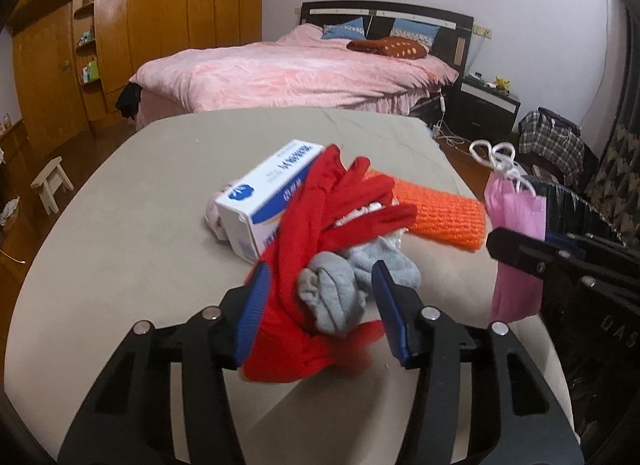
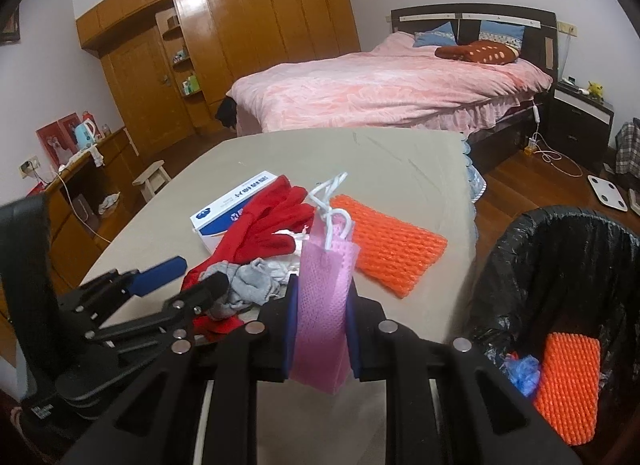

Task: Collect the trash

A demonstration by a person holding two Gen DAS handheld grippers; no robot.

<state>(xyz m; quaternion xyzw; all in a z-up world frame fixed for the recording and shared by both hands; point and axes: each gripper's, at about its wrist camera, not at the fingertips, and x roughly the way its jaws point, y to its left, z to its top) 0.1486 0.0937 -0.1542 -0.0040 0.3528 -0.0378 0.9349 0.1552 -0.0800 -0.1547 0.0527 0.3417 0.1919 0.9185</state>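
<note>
While the right gripper is clamped on a pink mesh pouch with white cord loops, the left gripper sits spread apart around a red fabric glove and grey sock on the beige table. Black-lined trash bin stands just beside the table, holding orange foam netting.

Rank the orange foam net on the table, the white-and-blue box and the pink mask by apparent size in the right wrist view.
1. Pink mask, though it hangs nearest the camera, so its lead is unsure.
2. Orange foam net.
3. White-and-blue box, partly hidden under the red gloves.
</note>
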